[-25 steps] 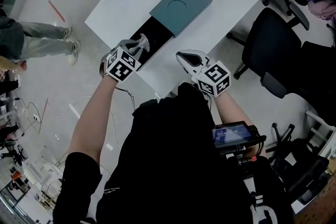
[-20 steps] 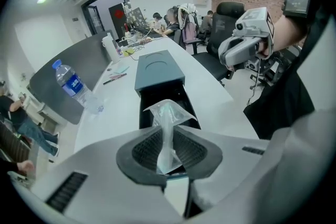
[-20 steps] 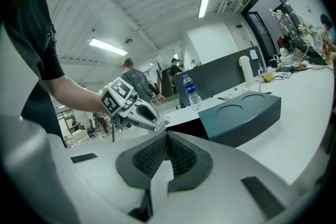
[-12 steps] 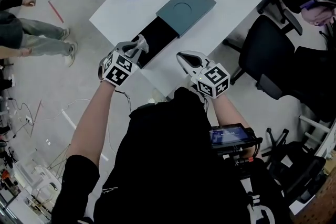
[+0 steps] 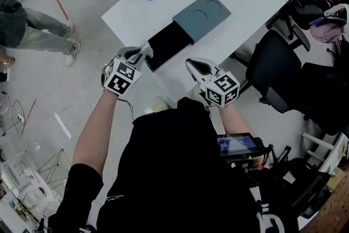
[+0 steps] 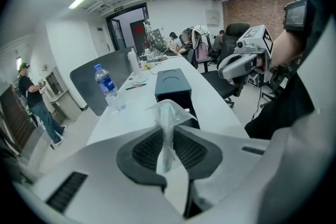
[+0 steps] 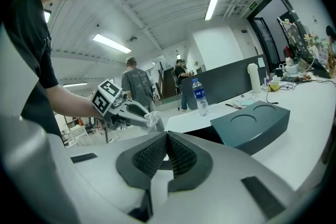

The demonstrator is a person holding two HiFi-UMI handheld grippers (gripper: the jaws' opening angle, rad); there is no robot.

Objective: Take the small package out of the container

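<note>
While your left hand-held gripper (image 5: 144, 53) pinches the small package (image 6: 167, 115), the container (image 5: 170, 44) sits just upper-right of it.

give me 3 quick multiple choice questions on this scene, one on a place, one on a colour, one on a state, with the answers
1. Where is the small package?
A) in the black tray
B) between the jaws of the left claw
C) beside the water bottle

2. What colour is the container's cover?
A) red
B) dark teal
C) yellow

3. How is the right claw?
A) shut, empty
B) shut on the package
C) wide open

Answers:
1 B: the clear bag is pinched between the left pads.
2 B: the cover looks dark teal in every view.
3 A: its jaws meet with nothing between them.
</note>
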